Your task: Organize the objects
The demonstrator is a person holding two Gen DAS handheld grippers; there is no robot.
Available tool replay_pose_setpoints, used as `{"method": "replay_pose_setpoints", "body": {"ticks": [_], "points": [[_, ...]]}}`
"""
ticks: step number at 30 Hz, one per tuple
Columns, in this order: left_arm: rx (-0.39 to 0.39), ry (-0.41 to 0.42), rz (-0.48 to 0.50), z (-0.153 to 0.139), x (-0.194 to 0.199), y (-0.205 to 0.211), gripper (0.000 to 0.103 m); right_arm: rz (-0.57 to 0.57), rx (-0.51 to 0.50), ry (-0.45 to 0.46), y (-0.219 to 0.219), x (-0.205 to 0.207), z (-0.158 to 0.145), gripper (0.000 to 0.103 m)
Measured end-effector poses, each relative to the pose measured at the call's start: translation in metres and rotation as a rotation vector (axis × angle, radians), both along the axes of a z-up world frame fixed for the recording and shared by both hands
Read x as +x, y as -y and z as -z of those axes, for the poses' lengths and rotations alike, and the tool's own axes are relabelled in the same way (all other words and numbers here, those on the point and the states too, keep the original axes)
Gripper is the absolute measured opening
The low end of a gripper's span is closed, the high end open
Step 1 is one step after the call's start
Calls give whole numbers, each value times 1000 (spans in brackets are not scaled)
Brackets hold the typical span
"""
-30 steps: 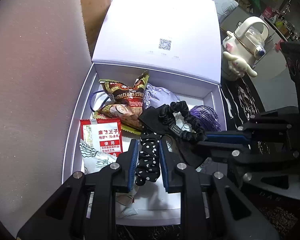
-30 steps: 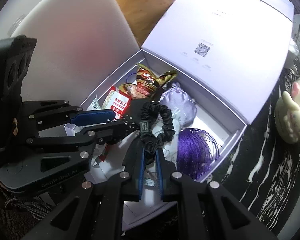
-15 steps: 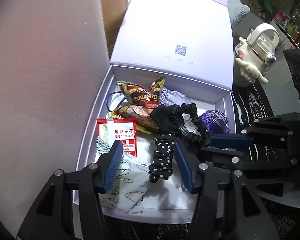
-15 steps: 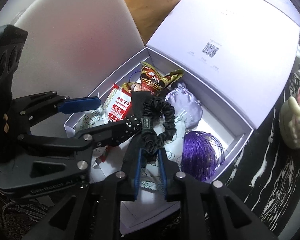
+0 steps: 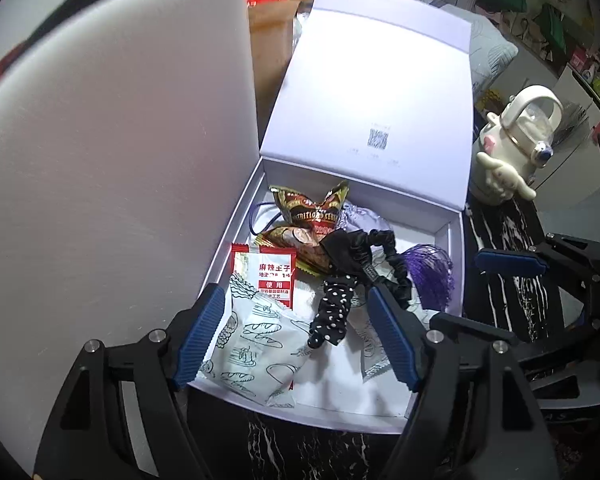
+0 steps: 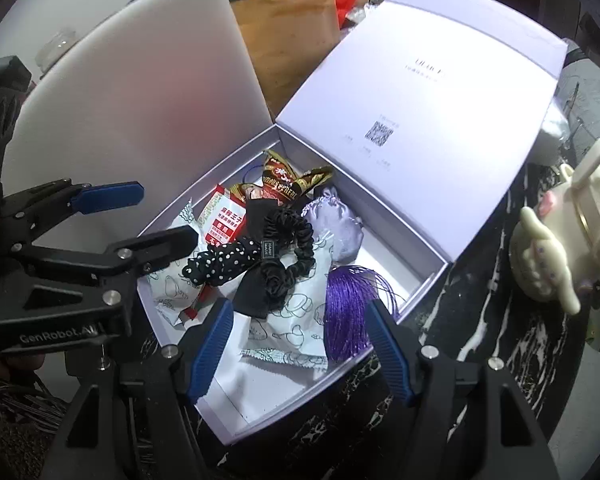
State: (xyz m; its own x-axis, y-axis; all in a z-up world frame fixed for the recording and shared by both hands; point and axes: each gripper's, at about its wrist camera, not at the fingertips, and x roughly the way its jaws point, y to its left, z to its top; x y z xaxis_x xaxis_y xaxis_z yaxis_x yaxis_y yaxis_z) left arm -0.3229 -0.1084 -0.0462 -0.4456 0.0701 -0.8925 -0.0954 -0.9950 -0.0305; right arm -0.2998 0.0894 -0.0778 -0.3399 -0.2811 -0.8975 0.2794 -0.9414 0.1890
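Both grippers just let go over the box

Left gripper (image 5: 296, 336) and right gripper (image 6: 300, 344) have jaws freshly spread, nothing pinched. The black satin scrunchie with its polka-dot tail (image 6: 268, 256) lies inside the open pale lilac cardboard box (image 6: 432, 276), on the snack packets.

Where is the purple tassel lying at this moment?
The purple tassel lies inside the open lavender box, at the near right corner in the right wrist view. It is beside the black scrunchie and partly rests on a white snack packet.
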Motion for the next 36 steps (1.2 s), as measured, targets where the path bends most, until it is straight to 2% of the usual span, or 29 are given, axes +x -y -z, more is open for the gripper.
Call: {"method": "replay_pose_setpoints", "body": {"ticks": [5,13,22,28,36], "points": [[-15,-23,-23,-19,15,-3,73,-11,10,-42,-5,12,-15,69],[-26,-79,-72,-52,50,-10,73,-12,23,-141,-20,36,-57,73],[-41,-115,-114,-87,92,-30,78,-48,17,-216,-28,66,-84,73],[-30,-131,-144,-101,118,-44,79,-67,10,-245,-41,92,-104,73],[-36,-145,-190,-109,153,-71,79,-72,-3,-271,-63,117,-113,73]]}}
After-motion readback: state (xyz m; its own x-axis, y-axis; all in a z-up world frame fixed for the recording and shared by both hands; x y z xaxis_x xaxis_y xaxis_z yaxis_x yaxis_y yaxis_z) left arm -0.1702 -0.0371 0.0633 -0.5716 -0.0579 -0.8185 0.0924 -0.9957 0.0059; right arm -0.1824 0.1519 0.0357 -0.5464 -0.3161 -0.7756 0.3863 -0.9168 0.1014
